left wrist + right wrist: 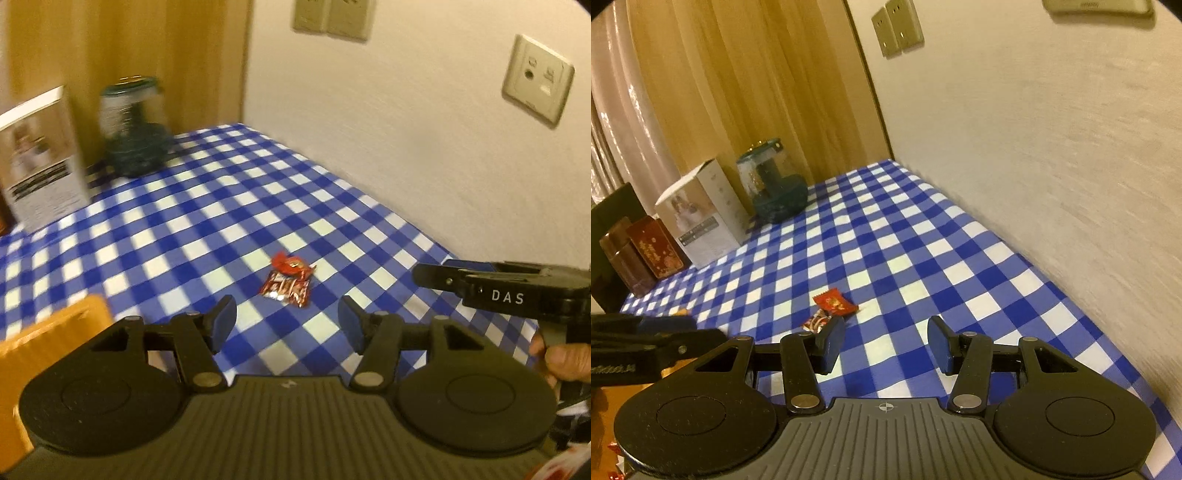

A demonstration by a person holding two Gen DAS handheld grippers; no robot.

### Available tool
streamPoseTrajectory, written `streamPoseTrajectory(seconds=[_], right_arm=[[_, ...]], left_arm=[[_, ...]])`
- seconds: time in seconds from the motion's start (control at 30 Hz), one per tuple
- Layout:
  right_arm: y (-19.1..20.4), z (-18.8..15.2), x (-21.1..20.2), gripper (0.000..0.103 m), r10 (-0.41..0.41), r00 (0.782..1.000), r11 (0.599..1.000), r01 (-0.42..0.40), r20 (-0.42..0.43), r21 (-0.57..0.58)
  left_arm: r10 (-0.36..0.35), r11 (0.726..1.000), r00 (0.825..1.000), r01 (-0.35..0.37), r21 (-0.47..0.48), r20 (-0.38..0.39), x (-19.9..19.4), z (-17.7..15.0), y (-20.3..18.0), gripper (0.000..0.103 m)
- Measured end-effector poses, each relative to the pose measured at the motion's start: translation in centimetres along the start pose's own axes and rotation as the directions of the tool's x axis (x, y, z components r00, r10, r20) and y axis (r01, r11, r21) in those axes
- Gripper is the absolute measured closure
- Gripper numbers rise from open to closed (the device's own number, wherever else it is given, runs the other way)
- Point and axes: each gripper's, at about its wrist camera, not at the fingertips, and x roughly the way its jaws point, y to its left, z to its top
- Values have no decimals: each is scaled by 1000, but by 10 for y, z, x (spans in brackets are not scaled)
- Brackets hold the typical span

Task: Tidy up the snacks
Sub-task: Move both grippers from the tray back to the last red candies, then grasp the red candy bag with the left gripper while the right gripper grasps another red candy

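Left gripper [288, 323] spread wide, holding nothing; right gripper [886, 345] likewise (both above the checked tablecloth [192, 221]). Two red snack packets [288, 282] lie touching, just ahead of the left fingers [223, 321].

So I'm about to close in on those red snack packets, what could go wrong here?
The two red snack packets touch or overlap, so the open left gripper may grab both or push one away. They lie flat on the checkered tablecloth, so fingers might pinch cloth. The right gripper is close and could collide.

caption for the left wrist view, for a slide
Open left gripper hovers over two red snack packets on a blue checked tablecloth.
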Motion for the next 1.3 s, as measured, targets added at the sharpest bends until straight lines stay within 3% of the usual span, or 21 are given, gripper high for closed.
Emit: streamPoseTrajectory(seconds=[0.17, 0.43, 0.9, 1.2, 1.3], right_arm=[[-6, 4, 14, 53, -5, 1000, 1000, 4, -15, -18], [-17, 12, 33, 53, -31, 999, 999, 31, -12, -14], [-19, 14, 55, 53, -45, 998, 999, 45, -33, -14], [-20, 14, 55, 53, -52, 998, 999, 52, -28, 2], [-20, 14, 54, 53, -53, 998, 999, 53, -24, 1]], left_arm=[[-75, 997, 996, 76, 20, -53, 30, 11, 5, 46], [-42, 987, 990, 63, 150, -136, 74, 16, -2, 46], [-45, 981, 971, 87, 173, -236, 136, 22, 0, 46], [-32, 977, 968, 84, 197, -251, 148, 25, -3, 52], [-29, 977, 965, 83, 197, -261, 146, 26, -3, 63]])
